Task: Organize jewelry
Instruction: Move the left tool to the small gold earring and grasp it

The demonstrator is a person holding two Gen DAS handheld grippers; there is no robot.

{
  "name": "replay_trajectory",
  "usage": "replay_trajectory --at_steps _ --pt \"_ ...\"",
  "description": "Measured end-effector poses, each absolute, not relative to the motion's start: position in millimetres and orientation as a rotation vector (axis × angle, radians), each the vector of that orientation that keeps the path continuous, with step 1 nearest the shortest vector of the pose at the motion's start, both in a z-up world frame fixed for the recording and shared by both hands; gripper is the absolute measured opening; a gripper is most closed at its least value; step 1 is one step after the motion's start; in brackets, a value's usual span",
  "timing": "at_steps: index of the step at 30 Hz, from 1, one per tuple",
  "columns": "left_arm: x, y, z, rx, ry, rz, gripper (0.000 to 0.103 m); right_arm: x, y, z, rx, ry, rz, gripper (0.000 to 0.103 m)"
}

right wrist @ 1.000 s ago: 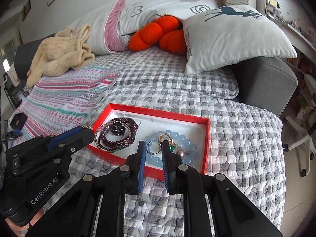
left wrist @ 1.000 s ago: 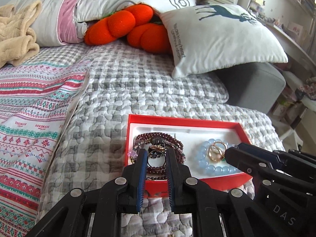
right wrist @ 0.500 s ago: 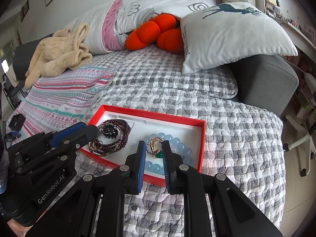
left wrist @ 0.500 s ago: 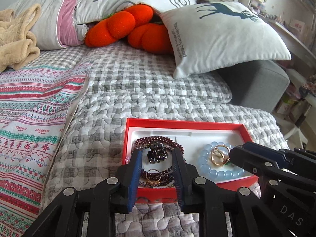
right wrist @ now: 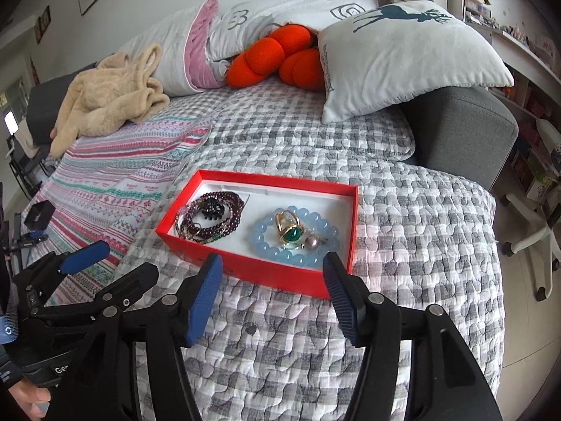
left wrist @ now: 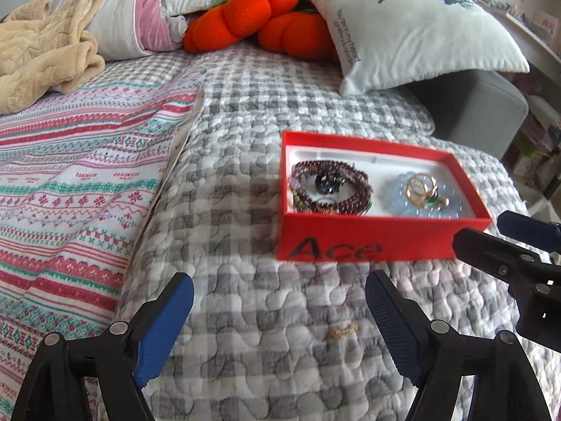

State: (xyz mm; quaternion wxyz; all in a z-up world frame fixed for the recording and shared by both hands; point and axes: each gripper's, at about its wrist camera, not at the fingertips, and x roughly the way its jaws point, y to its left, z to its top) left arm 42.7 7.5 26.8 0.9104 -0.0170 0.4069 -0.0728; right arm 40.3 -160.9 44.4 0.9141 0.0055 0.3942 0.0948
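While both wide-spread: left hand-held gripper [left wrist: 278, 291], right hand-held gripper [right wrist: 271, 272], before red box [right wrist: 245, 270] of dark-red beads [right wrist: 210, 219], blue bracelet [right wrist: 261, 242], rings [right wrist: 289, 228].

Small gold piece [left wrist: 342, 331] on quilt — too blurred.

You are looking at a shallow red box [right wrist: 245, 271] with a white lining, lying flat on a grey checked quilt, "Ace" lettered in black on its front wall. In its left half lies a coil of dark garnet bead bracelets [right wrist: 224, 226] with a black hair claw [right wrist: 211, 209] resting on top. In the right half a pale blue bead bracelet [right wrist: 317, 222] rings a gold ring with a green stone [right wrist: 291, 233] and a pink pearl [right wrist: 313, 242]. A small gold piece [left wrist: 342, 331], too blurred to identify, lies on the quilt in front of the box.
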Motion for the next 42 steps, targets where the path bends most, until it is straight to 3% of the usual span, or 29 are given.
replay_trajectory --at_steps 25,28,30,32,42 --pt "-3 11 -12 -0.014 0.869 -0.344 0.087 -6 -159 -15 -0.112 0.972 0.185 0.068" --pt "1 7 -11 -0.033 0.865 -0.398 0.072 -5 -167 -16 -0.097 0.975 0.177 0.068" --pt "6 4 -15 -0.044 0.879 -0.433 0.045 -4 -171 -18 -0.090 0.981 0.169 0.068" --pt "10 -1 -19 -0.034 0.887 -0.455 0.032 -3 -177 -20 -0.085 0.987 0.163 0.068" --pt "27 -12 -23 0.024 0.878 -0.463 0.019 -1 -177 -26 -0.107 0.987 0.181 0.068"
